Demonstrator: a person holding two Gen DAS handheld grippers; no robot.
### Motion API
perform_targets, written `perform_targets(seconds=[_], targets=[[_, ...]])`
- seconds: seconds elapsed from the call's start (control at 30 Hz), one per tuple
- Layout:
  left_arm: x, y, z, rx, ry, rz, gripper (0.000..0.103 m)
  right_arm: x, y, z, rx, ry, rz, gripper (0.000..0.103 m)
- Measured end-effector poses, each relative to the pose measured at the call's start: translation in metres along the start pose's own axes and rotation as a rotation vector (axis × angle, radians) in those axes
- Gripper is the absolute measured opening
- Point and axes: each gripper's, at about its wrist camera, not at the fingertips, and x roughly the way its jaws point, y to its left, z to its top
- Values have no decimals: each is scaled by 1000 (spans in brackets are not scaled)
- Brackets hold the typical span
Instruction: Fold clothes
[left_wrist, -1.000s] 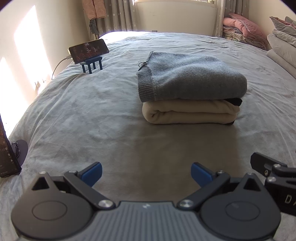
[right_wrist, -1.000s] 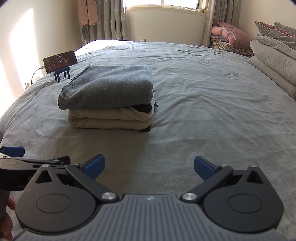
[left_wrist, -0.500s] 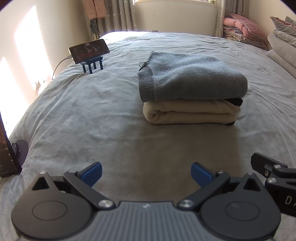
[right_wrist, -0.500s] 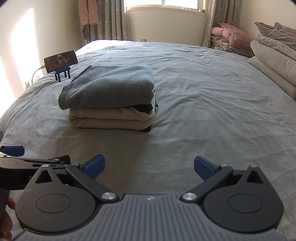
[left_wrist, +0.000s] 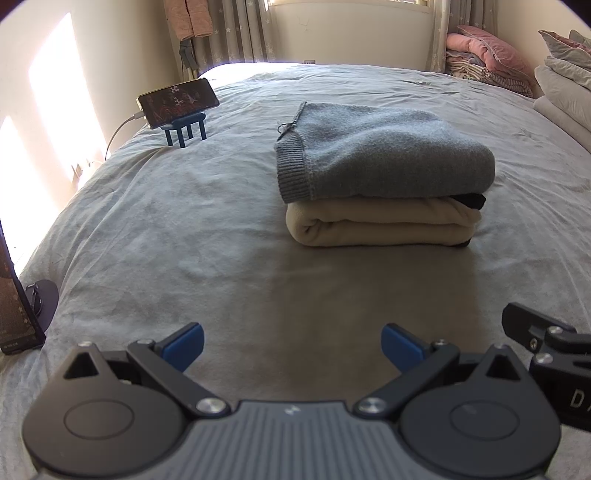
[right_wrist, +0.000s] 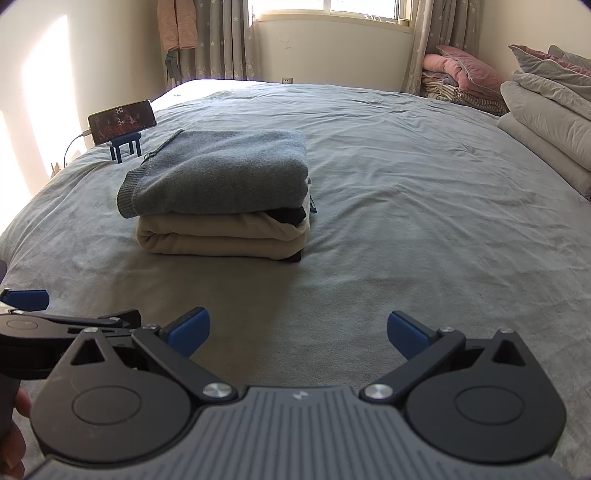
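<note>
folded clothes stacked on bed | black garment mostly hidden | left claw, right claw spread, empty

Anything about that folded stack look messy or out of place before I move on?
Mostly tidy. The grey sweater lies squarely on the cream garment, but a bit of black fabric pokes out at the stack's right end, between the layers.

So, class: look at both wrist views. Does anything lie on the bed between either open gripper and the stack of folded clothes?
Nothing visible does. Only bare grey bedspread lies between the left gripper and the folded stack, grey sweater on top. The same holds for the right gripper. The phone on its blue stand sits off to the left.
</note>
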Motion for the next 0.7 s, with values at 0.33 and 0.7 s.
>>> perform_targets(seconds=[0.33,0.7], targets=[[1,2,0,-14,13,-27,102,1,-2,0,6,10,11,103],[-68,6,-16,19,-30,-6,102,-62,-1,-11,-2,-5,-24,103]])
